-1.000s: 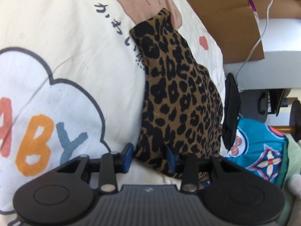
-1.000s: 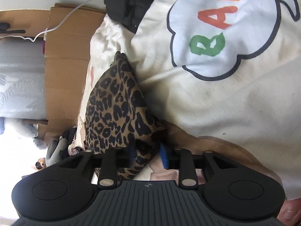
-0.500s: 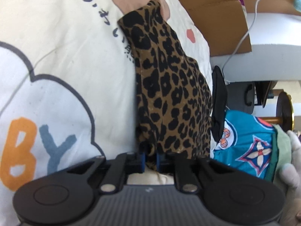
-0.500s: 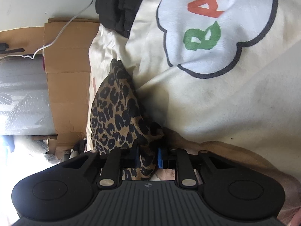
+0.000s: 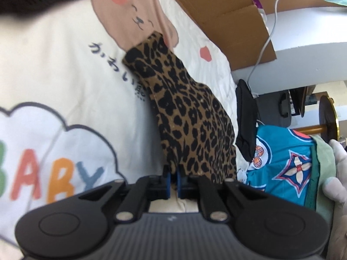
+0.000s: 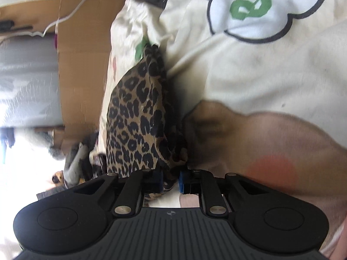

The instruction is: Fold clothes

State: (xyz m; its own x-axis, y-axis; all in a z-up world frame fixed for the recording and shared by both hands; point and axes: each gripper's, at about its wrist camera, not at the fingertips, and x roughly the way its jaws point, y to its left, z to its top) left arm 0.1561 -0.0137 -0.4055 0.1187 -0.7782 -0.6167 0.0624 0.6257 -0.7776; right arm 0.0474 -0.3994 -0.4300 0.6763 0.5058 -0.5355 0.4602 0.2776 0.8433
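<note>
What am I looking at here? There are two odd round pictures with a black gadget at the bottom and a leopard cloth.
There is no robot here: a person holds a two-finger clamp in each hand, with a wide-angle camera on each looking forward along its fingers. One picture is from the left gripper, the other from the right gripper. The black shape at the bottom is the tool itself. Both are shut on the same leopard-print garment, one at each end, above a cream bedspread printed with a cartoon animal and coloured letters. A teal patterned cloth lies at the bed's edge, with cardboard beyond.
</note>
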